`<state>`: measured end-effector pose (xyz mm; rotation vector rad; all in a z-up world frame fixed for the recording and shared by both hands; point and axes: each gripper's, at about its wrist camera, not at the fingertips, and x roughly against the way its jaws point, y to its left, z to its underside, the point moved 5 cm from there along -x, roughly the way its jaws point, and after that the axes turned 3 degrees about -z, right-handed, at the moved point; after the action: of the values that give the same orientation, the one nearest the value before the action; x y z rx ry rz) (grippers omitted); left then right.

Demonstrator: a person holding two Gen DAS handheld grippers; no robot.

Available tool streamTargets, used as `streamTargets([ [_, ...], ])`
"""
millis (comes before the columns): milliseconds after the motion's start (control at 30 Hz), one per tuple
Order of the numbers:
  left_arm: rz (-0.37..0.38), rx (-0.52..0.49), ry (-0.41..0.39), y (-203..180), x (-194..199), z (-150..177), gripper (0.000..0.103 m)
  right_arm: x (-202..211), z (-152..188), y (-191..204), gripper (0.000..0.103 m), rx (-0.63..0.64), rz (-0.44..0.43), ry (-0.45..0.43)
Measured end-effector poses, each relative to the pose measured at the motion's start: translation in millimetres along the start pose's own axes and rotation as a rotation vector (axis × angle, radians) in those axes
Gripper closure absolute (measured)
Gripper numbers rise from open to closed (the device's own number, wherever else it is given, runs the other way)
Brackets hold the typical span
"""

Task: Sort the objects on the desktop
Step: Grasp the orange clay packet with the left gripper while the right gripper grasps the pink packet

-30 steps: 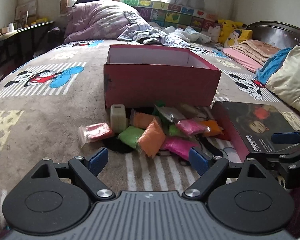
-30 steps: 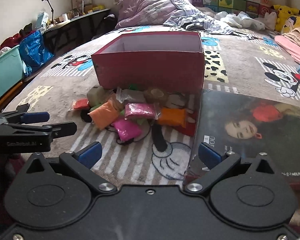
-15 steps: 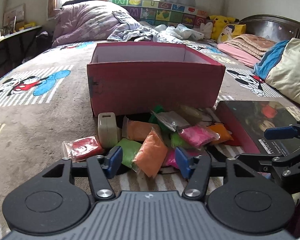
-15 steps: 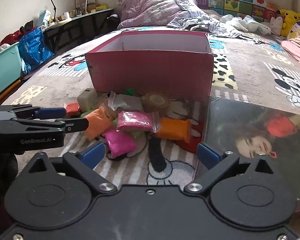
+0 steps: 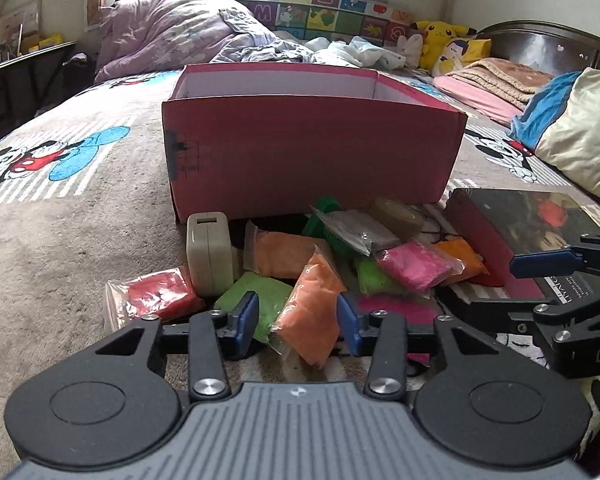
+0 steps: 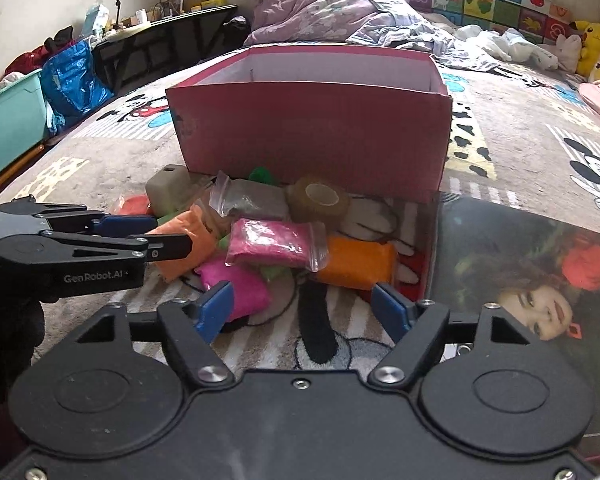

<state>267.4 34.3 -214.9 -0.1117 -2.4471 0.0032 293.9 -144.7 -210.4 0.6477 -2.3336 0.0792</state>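
A pile of small coloured bags lies in front of an open pink box [image 5: 308, 160] on the bed. My left gripper [image 5: 298, 318] has its jaws half closed around an orange bag [image 5: 314, 308], with a small gap on each side. A green bag [image 5: 256, 300], a red bag [image 5: 156, 294] and a beige charger [image 5: 210, 256] lie beside it. My right gripper [image 6: 304, 306] is open and empty, just short of a pink bag [image 6: 276, 242], a second orange bag [image 6: 356, 262] and a tape roll [image 6: 320, 200]. The pink box also shows in the right wrist view [image 6: 312, 128].
A dark book [image 6: 532, 280] with a woman's face lies right of the pile; it also shows in the left wrist view [image 5: 528, 224]. Pillows [image 5: 580, 140] and folded blankets sit at the far right. A desk and a teal bin [image 6: 8, 120] stand left of the bed.
Both grippers have moved forward toward the pile. My left gripper's jaws have narrowed from wide open to sit around the orange bag. The right jaws have closed slightly.
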Motion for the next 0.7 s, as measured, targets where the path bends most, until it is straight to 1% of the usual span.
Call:
streamTargets([
  [133, 0.008, -0.012, -0.009, -1, -1, 1, 0.070, -6, -1, 3, 0.032, 0.031, -0.002, 0.003],
  [300, 0.025, -0.024, -0.015, -4, -2, 2, 0.070, -11, -2, 8, 0.036, 0.085, -0.003, 0.005],
  [500, 0.080, -0.024, -0.018, -12, 1, 4, 0.071, -16, -4, 16, 0.040, 0.188, 0.015, -0.002],
  [533, 0.084, -0.025, -0.017, -13, 0, 4, 0.074, -17, -4, 17, 0.041, 0.208, 0.019, -0.003],
  [600, 0.091, -0.027, -0.015, -14, -2, 6, 0.075, -18, -5, 18, 0.042, 0.251, 0.031, -0.002],
  [667, 0.100, -0.020, -0.016, -15, -3, 6, 0.081, -20, -5, 19, 0.043, 0.303, 0.041, -0.002],
  [700, 0.105, -0.016, -0.014, -14, -4, 7, 0.082, -20, -6, 20, 0.043, 0.331, 0.045, -0.005],
])
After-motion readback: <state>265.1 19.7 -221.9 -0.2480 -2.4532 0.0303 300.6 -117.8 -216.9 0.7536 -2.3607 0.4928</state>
